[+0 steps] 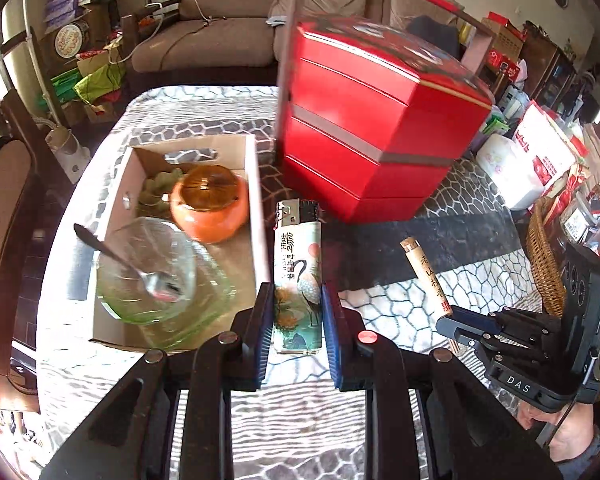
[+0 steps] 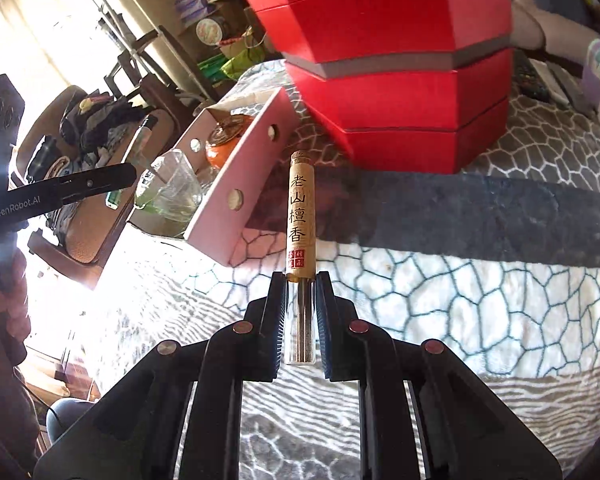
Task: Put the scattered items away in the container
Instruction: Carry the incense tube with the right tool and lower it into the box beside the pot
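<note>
Cardboard box (image 1: pixel 256 184): near wall's base hidden behind the left gripper (image 1: pixel 296 334); green items at the back half covered by the orange lidded jar (image 1: pixel 208 208), identity unclear. Spoon (image 1: pixel 120 258): bowl end blurred inside the glass bowl (image 1: pixel 152 264). Lighter (image 1: pixel 298 276): sides covered by the pads. Incense tube (image 2: pixel 301 240): clear lower part's sides masked by the right gripper (image 2: pixel 300 312). Red tiered box (image 2: pixel 400 68): top cut off by the right wrist picture's edge. Wicker basket (image 1: pixel 542 256): mostly hidden.
</note>
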Action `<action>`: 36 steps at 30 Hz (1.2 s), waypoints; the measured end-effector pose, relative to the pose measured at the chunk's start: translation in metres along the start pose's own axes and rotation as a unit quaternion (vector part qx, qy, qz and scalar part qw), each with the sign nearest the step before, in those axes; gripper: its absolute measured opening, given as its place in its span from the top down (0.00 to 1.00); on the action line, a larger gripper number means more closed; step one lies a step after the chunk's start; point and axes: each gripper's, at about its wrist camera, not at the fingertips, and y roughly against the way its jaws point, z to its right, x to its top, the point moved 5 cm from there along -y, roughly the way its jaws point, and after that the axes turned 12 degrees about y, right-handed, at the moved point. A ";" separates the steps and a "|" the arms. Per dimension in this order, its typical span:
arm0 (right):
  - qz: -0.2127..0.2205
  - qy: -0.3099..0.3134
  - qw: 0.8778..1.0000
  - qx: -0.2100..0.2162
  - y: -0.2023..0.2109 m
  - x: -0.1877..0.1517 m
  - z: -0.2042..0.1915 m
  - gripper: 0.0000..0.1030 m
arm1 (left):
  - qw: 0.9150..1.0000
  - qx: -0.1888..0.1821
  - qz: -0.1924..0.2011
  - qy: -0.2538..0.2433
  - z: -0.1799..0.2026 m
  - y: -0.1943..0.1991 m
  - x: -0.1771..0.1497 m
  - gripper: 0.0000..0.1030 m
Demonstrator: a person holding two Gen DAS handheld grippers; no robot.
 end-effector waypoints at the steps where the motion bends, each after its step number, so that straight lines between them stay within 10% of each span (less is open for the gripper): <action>1: 0.000 0.001 1.000 0.004 -0.002 0.006 -0.008 0.86 | 1.000 0.003 0.004 0.008 -0.012 0.006 0.003 0.78; 11: 0.001 -0.126 0.988 0.085 -0.064 0.053 -0.059 0.86 | 0.998 -0.010 0.021 0.066 -0.088 0.021 0.021 0.78; 20: -0.024 -0.185 0.982 0.004 -0.115 0.068 -0.072 0.86 | 0.998 -0.027 0.008 0.050 -0.099 0.004 0.030 0.78; 36: -0.096 -0.037 0.979 -0.174 -0.143 0.081 -0.107 0.86 | 0.997 -0.062 0.008 0.035 -0.107 0.001 0.032 0.78</action>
